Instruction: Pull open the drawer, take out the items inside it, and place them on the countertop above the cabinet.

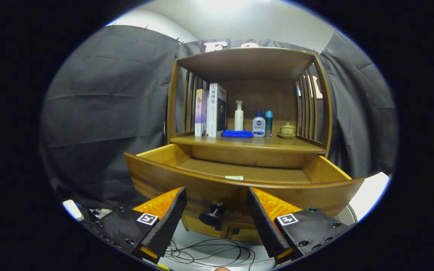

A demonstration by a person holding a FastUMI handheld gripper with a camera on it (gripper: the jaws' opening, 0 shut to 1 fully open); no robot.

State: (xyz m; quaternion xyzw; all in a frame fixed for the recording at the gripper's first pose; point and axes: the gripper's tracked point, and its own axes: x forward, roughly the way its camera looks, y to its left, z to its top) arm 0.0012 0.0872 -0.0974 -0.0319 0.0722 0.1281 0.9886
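Standing open, the drawer (239, 177) projects well out from the cabinet (247, 113), its knob (212, 216) between and just beyond the fingers. The gripper (217, 218) is released, fingers spread wide and holding nothing, apart from the knob and the drawer front.

One small pale item (234, 177) lies on the drawer floor, close against the inside of the front panel, near its middle. I can make out no other contents; the floor nearest the front is hidden behind that panel, so more may lie there.

On the countertop (247, 142) above stand books (211, 111), a blue cloth (237, 133), bottles (259, 125) and a small lidded pot (287, 130). Bare wood remains along its front edge.

Judgement: the opening step appears done; the step in hand is retrieval. To do it well, lift the gripper over the front panel, tilt it down into the drawer, and bring the spread fingers either side of the item before closing. The item looks flat and low, so the tips must reach the drawer floor; a shallow approach risks sliding it away. Its position against the panel leaves little room on the near side, and catching the panel could push the drawer shut.
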